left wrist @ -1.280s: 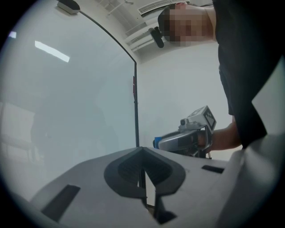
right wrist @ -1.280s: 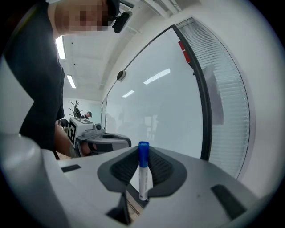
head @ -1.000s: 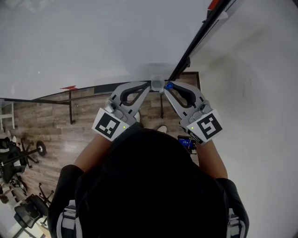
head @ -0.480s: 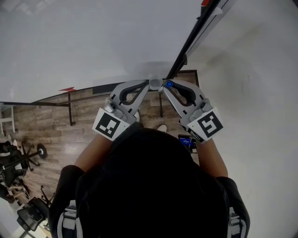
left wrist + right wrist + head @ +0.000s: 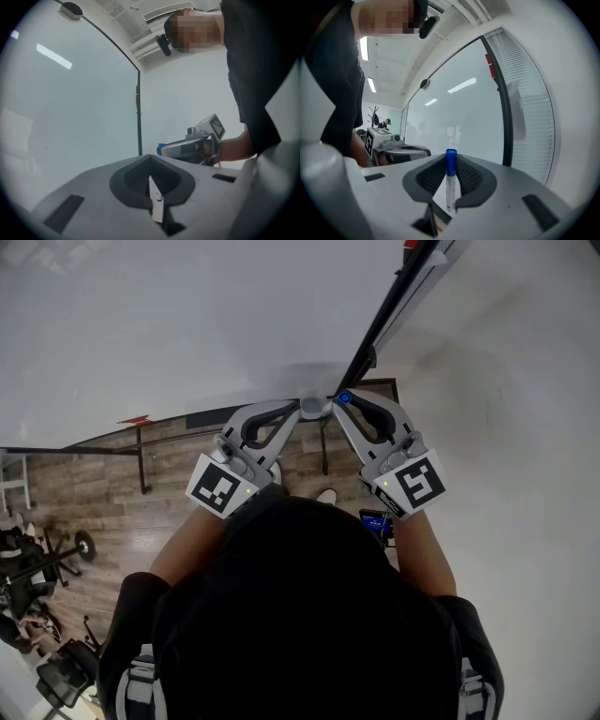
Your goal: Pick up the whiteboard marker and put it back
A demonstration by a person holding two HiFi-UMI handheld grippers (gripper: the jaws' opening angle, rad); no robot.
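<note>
Black board frame slanting from upper right to centre, just beyond both tips; free white wall at right. At centre, right gripper clamped on blue-capped whiteboard marker; left gripper pressed shut. Right tip now slightly higher in frame than before.

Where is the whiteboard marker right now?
The whiteboard marker stands upright, blue cap up, clamped in the right gripper's jaws at the right gripper view's centre, in front of the whiteboard, with the left gripper close to its left.
</note>
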